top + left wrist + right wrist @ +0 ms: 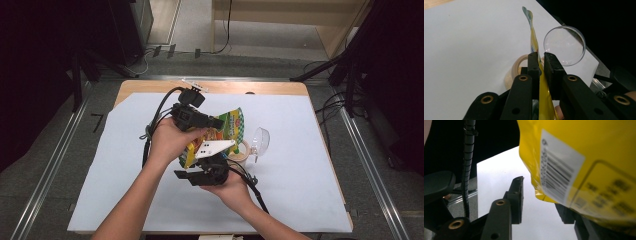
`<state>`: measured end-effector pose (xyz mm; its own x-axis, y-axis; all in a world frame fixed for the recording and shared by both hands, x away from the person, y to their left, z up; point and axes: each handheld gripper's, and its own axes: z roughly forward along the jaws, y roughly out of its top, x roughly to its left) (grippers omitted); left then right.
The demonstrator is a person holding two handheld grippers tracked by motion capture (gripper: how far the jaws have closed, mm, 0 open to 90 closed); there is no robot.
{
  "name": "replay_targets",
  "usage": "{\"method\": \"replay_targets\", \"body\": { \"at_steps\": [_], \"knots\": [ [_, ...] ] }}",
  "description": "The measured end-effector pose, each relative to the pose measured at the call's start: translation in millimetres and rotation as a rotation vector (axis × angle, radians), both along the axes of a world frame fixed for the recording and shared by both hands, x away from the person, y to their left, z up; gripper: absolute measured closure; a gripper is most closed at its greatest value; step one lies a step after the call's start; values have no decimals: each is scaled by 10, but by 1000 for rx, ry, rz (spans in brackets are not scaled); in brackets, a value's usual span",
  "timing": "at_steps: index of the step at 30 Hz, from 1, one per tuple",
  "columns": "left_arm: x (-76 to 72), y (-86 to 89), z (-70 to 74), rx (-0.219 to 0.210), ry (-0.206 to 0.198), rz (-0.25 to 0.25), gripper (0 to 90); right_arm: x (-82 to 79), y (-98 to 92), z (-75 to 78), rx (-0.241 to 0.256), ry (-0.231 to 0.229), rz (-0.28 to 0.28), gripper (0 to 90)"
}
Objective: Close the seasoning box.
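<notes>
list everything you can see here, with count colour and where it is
snack bag: 1, yellow with green, held above mid-table, white barcode label on its back
tape roll: 1, beige, on the sheet right of the bag
clear cup: 1, transparent, on its side beside the tape roll
sheet: 1, white, covering the wooden table
left gripper: 1, black, clamped on the bag's edge
right gripper: 1, black, jaws apart under the bag

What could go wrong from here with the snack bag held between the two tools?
The left hand-held gripper pinches only a thin edge of the yellow snack bag, so it might slip or tear. The right hand-held gripper is open beside the bag, giving no backup. A dropped bag could hit the clear cup.
</notes>
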<state>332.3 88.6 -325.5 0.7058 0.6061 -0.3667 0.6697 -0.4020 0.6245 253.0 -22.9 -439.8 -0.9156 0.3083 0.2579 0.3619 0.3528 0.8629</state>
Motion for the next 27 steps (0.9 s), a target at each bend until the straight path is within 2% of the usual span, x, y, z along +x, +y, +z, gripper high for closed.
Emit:
{"method": "replay_targets", "body": {
  "at_steps": [8, 12, 19, 27],
  "knots": [
    [-40, 54, -46, -15, 0, -14, 853, -23, 17, -71, -24, -8, 1, 601],
    [-60, 92, -55, -15, -18, -32, 857, -26, 30, -96, -34, -11, 9, 583],
    [-150, 191, -66, -56, -23, -50, 862, -62, 47, -153, -42, -33, 21, 536],
    [-160, 279, -113, -60, -20, -48, 867, -30, 63, -248, -48, -3, 5, 479]
  ]
}}
